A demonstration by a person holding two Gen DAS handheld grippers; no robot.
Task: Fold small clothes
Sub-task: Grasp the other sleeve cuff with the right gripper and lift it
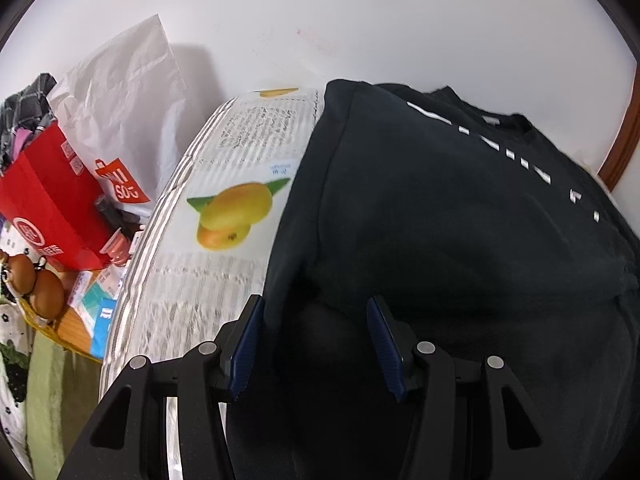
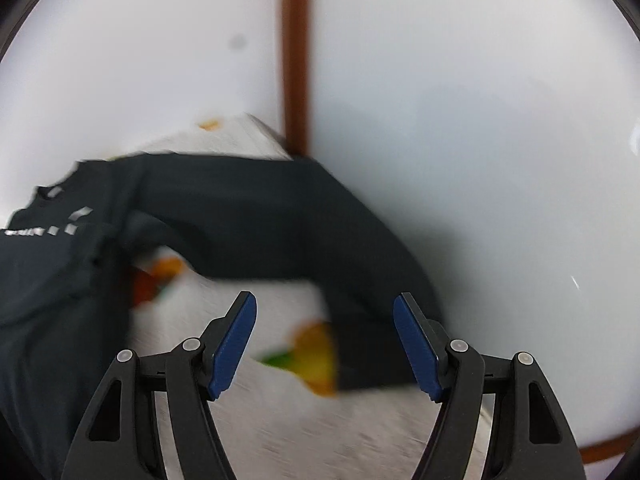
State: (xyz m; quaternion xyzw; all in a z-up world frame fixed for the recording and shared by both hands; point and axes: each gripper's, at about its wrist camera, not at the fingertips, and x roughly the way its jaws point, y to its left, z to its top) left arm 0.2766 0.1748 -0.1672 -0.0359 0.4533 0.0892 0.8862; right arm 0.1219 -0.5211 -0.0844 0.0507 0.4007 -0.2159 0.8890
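A black T-shirt (image 1: 460,208) with white lettering lies on a white cloth printed with mangoes and text (image 1: 224,208). One side looks folded in, with a straight edge at the left. My left gripper (image 1: 314,312) is open, its blue pads over the shirt's near left edge, holding nothing. In the right wrist view the shirt's sleeve (image 2: 280,220) stretches out over the printed cloth (image 2: 280,420). My right gripper (image 2: 324,308) is open and empty, just in front of the sleeve's end. This view is blurred.
At the left stand a red paper bag (image 1: 52,208) and a white bag (image 1: 120,92), with brown eggs (image 1: 36,284), small boxes and other clutter. A white wall is behind. A brown wooden strip (image 2: 296,56) runs down the wall at the table's far right corner.
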